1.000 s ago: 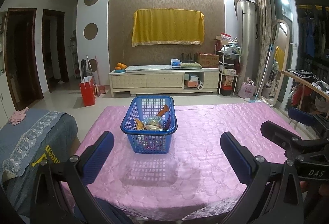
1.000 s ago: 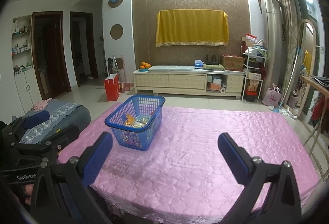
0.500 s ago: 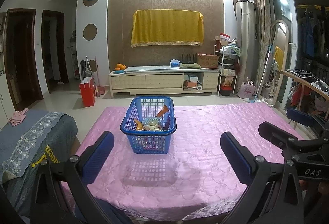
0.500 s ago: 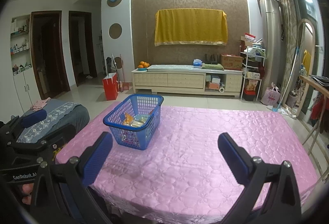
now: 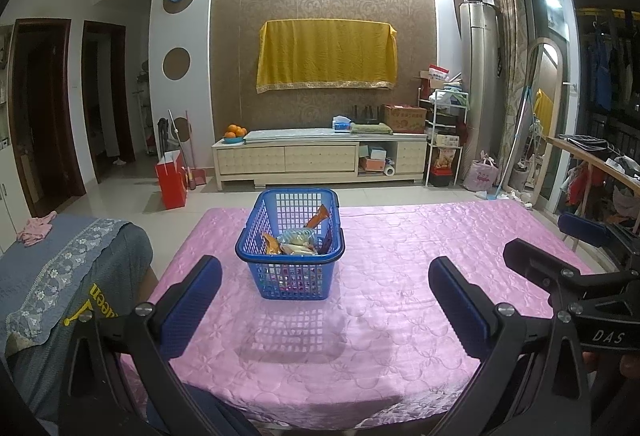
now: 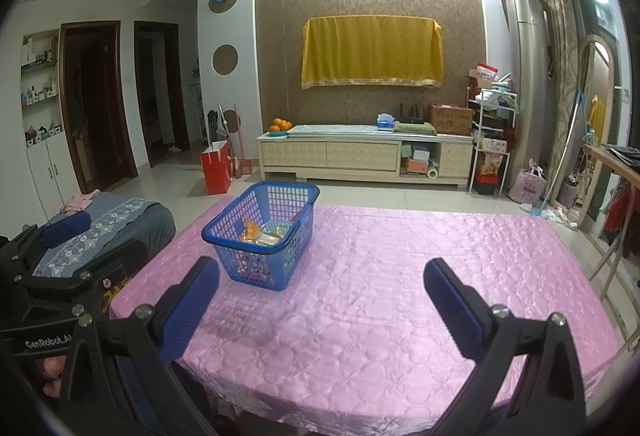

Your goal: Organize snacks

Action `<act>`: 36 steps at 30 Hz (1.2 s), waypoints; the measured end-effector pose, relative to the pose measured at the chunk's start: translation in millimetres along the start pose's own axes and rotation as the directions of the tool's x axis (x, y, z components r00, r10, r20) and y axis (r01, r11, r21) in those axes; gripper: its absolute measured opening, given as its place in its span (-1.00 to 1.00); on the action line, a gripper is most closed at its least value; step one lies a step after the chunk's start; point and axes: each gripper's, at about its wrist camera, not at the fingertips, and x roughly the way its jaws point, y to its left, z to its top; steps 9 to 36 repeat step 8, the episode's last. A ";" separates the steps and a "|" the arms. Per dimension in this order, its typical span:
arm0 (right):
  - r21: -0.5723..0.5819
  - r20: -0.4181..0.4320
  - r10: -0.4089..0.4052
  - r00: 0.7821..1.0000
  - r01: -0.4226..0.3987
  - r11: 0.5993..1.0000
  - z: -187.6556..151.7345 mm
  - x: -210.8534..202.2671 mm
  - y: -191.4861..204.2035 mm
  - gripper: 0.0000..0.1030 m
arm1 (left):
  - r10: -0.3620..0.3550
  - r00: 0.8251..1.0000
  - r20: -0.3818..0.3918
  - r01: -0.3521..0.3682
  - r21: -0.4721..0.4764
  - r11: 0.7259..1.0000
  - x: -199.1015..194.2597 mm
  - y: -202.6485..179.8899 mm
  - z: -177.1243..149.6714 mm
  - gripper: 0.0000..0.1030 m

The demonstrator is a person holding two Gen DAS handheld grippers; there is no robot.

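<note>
— Pink quilted cloth covers the table (image 5: 400, 336), and past it you face a TV cabinet (image 5: 320, 160) under a yellow drape (image 5: 326, 56). Where are the snacks?

— All that show are inside the blue basket (image 5: 276, 286), which stands on the cloth towards your left. The snack packets (image 5: 294, 242) lie heaped in it, one orange wrapper leaning up against the far wall. No packet lies loose on the cloth.

— What changed over the last second?

— Very little. Your left gripper (image 5: 326, 294) sits where it was; your right gripper (image 6: 320, 298) has drifted slightly, so the basket slid a touch left in its view. Nothing was picked up or put down.

— And the jaws?

— Both spread wide and empty, held low over the near edge, well short of the basket.

— So where does that leave you?

— The scene fits snacks already gathered as well as a basket waiting to be unpacked. I can't tell which.
</note>
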 end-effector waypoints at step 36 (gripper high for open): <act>-0.003 0.002 -0.002 1.000 0.002 1.000 -0.6 0.0 0.1 1.00 | -0.011 1.000 -0.007 0.011 -0.009 1.000 0.5 0.7 1.7 0.99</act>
